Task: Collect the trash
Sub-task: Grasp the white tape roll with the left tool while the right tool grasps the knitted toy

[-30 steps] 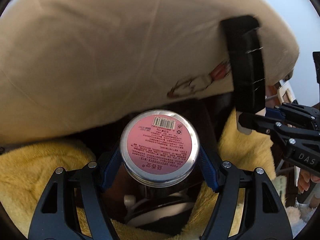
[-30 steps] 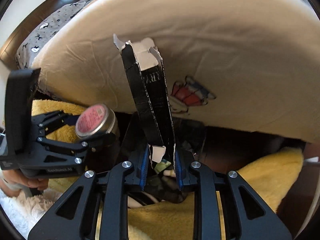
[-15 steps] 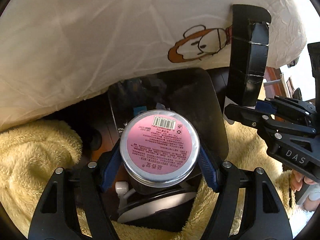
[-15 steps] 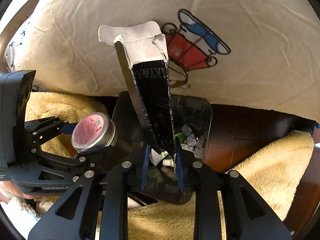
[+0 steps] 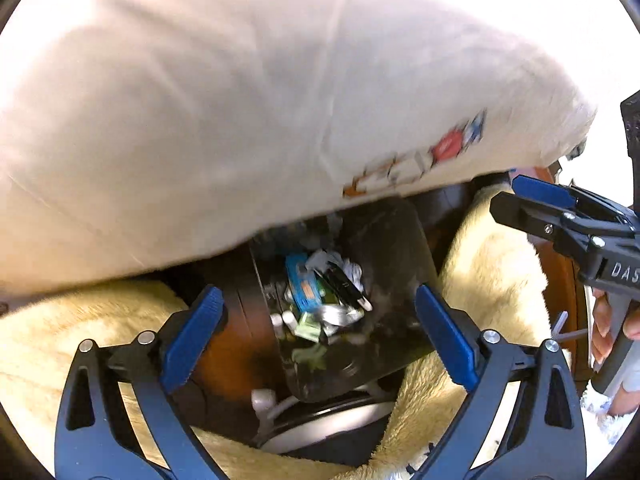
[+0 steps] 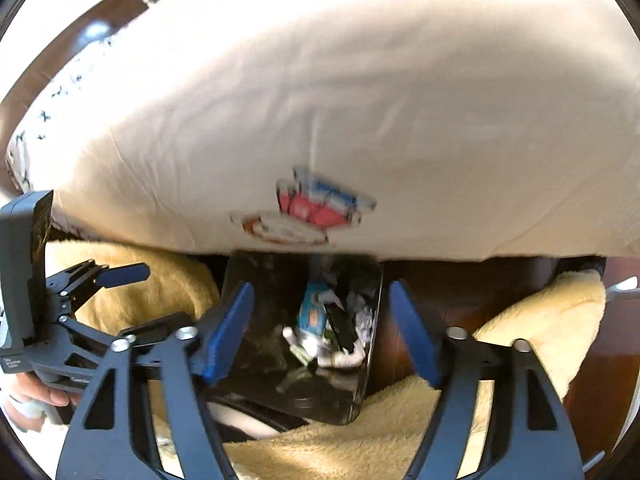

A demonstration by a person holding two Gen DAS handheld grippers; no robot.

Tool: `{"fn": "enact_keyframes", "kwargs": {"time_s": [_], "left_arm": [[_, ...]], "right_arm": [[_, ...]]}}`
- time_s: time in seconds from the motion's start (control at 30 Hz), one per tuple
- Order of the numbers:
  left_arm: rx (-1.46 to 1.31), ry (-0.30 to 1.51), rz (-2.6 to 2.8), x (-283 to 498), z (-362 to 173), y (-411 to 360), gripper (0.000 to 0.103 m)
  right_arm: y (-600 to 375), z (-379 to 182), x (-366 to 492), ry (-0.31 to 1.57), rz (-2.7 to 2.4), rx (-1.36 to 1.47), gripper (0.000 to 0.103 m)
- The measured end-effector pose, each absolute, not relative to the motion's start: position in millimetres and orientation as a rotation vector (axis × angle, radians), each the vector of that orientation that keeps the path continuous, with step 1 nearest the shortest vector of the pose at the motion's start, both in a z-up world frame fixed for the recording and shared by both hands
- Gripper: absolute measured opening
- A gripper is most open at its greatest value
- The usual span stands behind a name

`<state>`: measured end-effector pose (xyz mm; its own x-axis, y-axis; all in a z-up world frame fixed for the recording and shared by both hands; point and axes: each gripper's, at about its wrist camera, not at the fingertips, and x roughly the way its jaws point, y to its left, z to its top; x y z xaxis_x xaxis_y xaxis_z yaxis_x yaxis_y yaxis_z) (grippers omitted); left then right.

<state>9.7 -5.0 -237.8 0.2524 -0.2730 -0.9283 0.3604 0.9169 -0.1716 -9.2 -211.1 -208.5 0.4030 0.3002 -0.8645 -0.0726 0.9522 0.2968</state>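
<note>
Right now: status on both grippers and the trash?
Left gripper open, empty. Right gripper open, empty. Black carton lying in the trash bin among other rubbish. White pillow overhangs the bin's far edge.

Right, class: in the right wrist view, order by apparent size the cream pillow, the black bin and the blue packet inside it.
1. Cream pillow with cartoon print
2. Black plastic bin
3. Blue packet, lying among the bin's trash

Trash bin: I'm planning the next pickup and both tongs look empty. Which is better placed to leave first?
Neither clearly. The left tongs and right tongs both hang open and empty over the trash bin, and no loose trash shows outside it.
</note>
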Motion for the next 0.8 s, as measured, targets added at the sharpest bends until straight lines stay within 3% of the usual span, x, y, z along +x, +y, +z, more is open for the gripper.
{"fn": "enact_keyframes", "kwargs": {"time_s": [0.27,0.53,0.8], "left_arm": [[0.068,1.052,-0.424,23,-156,6,0.095],[0.088,0.931,-0.366,65,-105,10,0.095],[0.091,0.900,-0.328,125,-84,11,0.095]], "right_arm": [[-227,-126,6,0.918,0.226,0.171,0.090],[-234,-73,63,0.810,0.189,0.122,0.090],[-215,-58,140,0.779,0.188,0.101,0.090]]}}
